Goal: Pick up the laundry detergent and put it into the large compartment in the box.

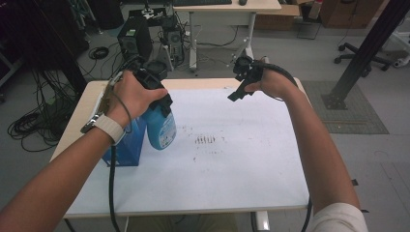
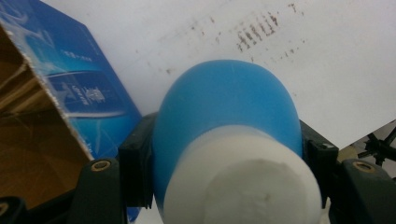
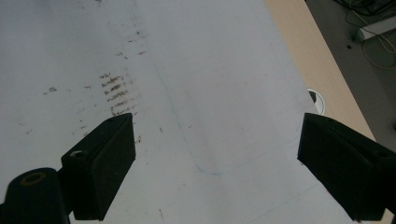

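The left tongs (image 1: pixel 159 99) are clamped on a blue bottle (image 1: pixel 161 126) with a white cap, one black jaw on each side of its shoulder, as the left gripper view shows (image 2: pixel 224 126). The bottle hangs just beside the blue box (image 1: pixel 126 145), at the box's right edge, and seems to be clear of the table (image 1: pixel 232 183); whether its base touches the sheet I cannot tell. The box's open brown inside shows in the left gripper view (image 2: pixel 32 154), so the step in hand looks like lifting the bottle away from the box.

To do it well, keep the squeeze steady near the shoulder, since the body is round and smooth and could slip or swing. Lift straight along the bottle's length, and mind the box's cardboard edge.

The bottle's long axis stands nearly upright, tilted a little, cap up toward the hand, base down toward the table.

The right tongs (image 1: pixel 238 87) are held wide apart and empty, well to the right of the box, above the smudged white sheet (image 3: pixel 116 93).
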Demonstrator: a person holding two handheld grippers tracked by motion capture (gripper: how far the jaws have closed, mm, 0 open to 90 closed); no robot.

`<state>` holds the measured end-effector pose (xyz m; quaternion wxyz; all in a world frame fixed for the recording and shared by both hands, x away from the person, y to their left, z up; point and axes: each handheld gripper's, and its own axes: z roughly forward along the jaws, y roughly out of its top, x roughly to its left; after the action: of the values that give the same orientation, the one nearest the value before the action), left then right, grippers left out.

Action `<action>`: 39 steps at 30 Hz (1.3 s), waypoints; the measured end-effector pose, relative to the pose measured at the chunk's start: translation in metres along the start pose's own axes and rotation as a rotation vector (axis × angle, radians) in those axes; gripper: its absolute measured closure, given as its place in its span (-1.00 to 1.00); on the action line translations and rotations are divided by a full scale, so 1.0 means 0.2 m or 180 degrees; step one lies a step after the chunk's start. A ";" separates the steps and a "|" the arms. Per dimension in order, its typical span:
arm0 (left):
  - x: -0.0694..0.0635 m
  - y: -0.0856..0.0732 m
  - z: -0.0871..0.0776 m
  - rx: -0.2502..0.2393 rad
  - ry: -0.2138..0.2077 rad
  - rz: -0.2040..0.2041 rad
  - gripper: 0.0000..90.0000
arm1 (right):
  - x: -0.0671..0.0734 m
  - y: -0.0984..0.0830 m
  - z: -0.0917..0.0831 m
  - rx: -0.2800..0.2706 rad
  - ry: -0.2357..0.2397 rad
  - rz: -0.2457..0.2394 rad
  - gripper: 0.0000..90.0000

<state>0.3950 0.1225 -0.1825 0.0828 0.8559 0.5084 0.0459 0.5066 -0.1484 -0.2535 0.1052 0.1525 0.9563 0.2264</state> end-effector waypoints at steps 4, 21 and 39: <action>0.01 0.00 -0.04 -0.0009 -0.0006 -0.0030 -0.17 | 0.00 0.00 0.00 -0.0023 -0.0005 0.0004 -0.75; 0.07 -0.01 -0.25 -0.0072 0.0015 -0.0245 -0.17 | 0.02 0.01 -0.02 -0.0045 -0.0006 -0.0031 -0.74; 0.20 -0.01 -0.39 -0.0158 0.0034 -0.0558 -0.17 | 0.01 0.02 -0.01 -0.0055 0.0000 -0.0026 -0.74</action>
<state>0.3985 0.1657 -0.1064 0.1050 0.8056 0.5804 0.0557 0.5044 -0.1460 -0.2499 0.1074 0.1477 0.9549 0.2342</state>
